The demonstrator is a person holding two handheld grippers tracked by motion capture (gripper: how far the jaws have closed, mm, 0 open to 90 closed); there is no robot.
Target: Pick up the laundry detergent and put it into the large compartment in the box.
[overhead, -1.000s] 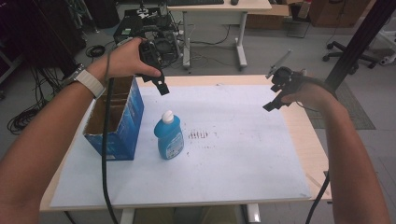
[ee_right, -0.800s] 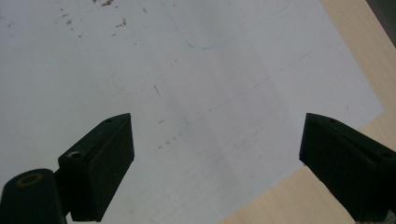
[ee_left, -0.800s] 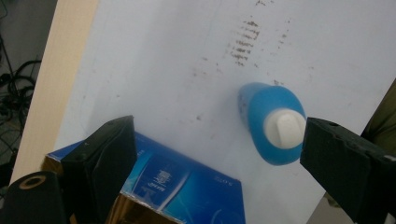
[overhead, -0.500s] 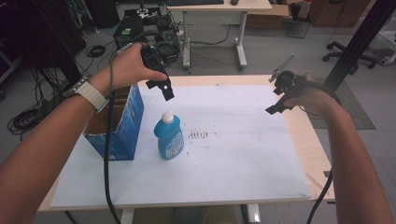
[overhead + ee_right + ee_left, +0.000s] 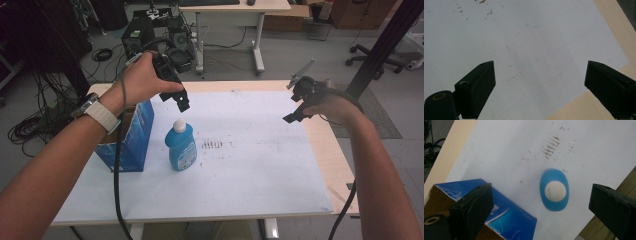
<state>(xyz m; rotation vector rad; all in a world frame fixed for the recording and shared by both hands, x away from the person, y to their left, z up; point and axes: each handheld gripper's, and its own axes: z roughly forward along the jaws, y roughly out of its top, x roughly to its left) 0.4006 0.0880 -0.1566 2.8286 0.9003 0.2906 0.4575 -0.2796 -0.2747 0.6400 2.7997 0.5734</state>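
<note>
No print is legible anywhere (the labels blur).

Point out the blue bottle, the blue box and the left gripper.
blue bottle [image 5: 181,148], high view, on its front label.
blue box [image 5: 131,141], high view, on its blue side wall.
left gripper [image 5: 181,101], high view, between its jaws' tips.

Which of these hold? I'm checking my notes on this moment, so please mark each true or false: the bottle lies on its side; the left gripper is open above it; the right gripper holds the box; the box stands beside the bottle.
1. The blue bottle lies on its side. False: it stands upright, white cap up.
2. The left gripper is open above the bottle. True.
3. The right gripper holds the blue box. False: it is open and holds nothing, over the white sheet.
4. The box stands beside the bottle. True.
</note>
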